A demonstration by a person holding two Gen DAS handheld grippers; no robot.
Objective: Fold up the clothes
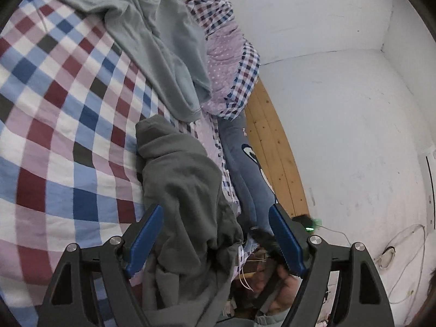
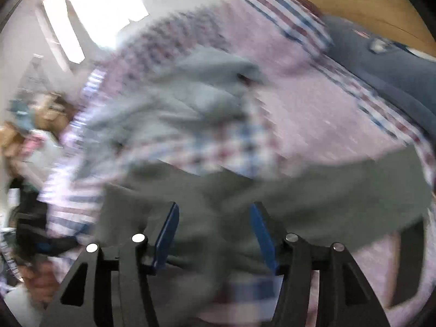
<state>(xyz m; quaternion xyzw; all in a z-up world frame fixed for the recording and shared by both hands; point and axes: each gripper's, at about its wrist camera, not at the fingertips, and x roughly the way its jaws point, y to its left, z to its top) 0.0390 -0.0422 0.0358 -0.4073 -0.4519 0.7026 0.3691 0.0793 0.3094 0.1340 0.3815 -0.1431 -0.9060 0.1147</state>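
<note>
Dark grey garment (image 1: 185, 190) lies bunched on the checked bed cover (image 1: 54, 136), loose between spread jaws.

Nearest, the left hand-held gripper (image 1: 215, 234) is seen spread wide, with the dark grey cloth lying between its blue pads but not pinched. The right hand-held gripper (image 2: 215, 234) is likewise parted over the same garment (image 2: 272, 199), though that view is blurred. For a clean fold, an edge or corner is best found before closing, so that one layer is caught rather than a wad, and the cloth is then drawn flat. Farther off, a pale grey-green garment (image 1: 152, 41) is draped over the cover, and jeans (image 1: 245, 163) lie by the wooden bed board (image 1: 275, 150).
</note>
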